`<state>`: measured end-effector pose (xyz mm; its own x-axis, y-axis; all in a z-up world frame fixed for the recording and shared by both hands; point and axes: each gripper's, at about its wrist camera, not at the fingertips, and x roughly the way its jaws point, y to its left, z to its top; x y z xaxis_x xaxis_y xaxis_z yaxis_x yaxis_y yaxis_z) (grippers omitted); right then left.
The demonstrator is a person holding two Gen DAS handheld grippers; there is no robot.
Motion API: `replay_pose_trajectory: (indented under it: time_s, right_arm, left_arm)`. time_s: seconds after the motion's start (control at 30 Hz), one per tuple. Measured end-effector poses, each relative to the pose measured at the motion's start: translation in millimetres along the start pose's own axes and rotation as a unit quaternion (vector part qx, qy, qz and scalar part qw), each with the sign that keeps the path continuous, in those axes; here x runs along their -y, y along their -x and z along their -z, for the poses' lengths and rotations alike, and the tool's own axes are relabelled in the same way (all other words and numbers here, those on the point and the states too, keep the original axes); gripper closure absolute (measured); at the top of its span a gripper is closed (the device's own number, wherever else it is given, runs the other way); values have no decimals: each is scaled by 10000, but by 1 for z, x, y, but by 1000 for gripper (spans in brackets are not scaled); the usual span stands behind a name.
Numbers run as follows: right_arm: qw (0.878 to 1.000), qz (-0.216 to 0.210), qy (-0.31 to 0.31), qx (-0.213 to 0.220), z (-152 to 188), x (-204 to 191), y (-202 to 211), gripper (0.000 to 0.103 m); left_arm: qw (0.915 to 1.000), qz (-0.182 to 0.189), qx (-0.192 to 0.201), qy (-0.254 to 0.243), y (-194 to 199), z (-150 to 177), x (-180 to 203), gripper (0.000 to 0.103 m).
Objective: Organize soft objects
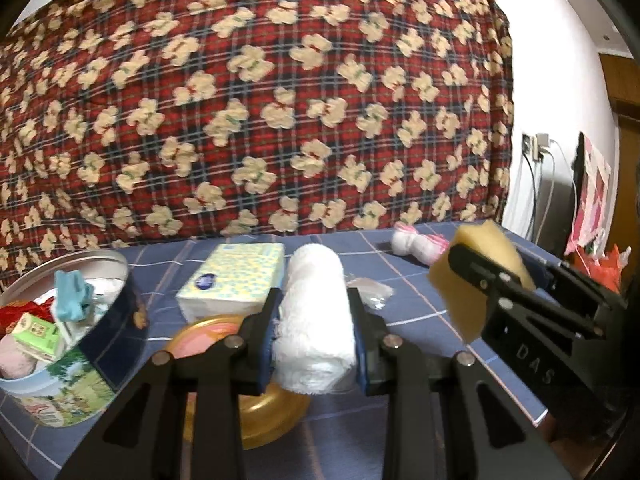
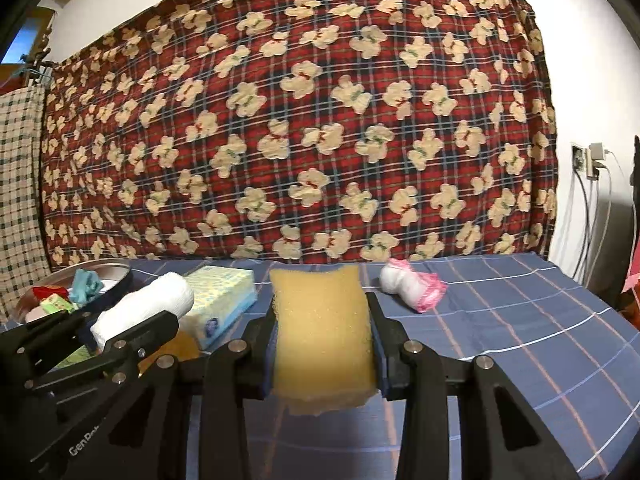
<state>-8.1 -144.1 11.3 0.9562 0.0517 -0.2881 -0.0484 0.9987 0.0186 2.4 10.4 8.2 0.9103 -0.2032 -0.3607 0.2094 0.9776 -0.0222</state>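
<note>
Rolled white towel (image 1: 316, 320), nubbly terry with a frayed near end, clamped lengthwise in the left tool (image 1: 314, 334), held above the blue checked counter (image 1: 416, 308). Yellow sponge (image 2: 322, 344), porous and squeezed in at the waist, clamped in the right tool (image 2: 324, 354), also off the surface. Round tin (image 1: 100, 344) at left holds small soft items. Tissue pack (image 1: 234, 280) lies beside it; a pink-and-white bundle (image 2: 412, 286) rests farther back.
</note>
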Motion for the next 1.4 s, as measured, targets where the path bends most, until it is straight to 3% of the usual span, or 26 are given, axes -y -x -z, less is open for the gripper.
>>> replay_pose_trajectory:
  time_s: [0.67, 1.03, 1.4]
  right_arm:
    - [9966, -789, 230, -11, 4, -108, -4, 63]
    - [9915, -1227, 429, -107, 6, -162, -13, 63]
    - [9875, -1529, 372, -51, -8, -191, -22, 63]
  left_arm:
    - [9936, -961, 167, 569, 30, 11, -115, 73]
    - [9884, -1303, 275, 724, 46, 14, -157, 73]
    - [9807, -1709, 371, 870, 58, 3, -195, 73]
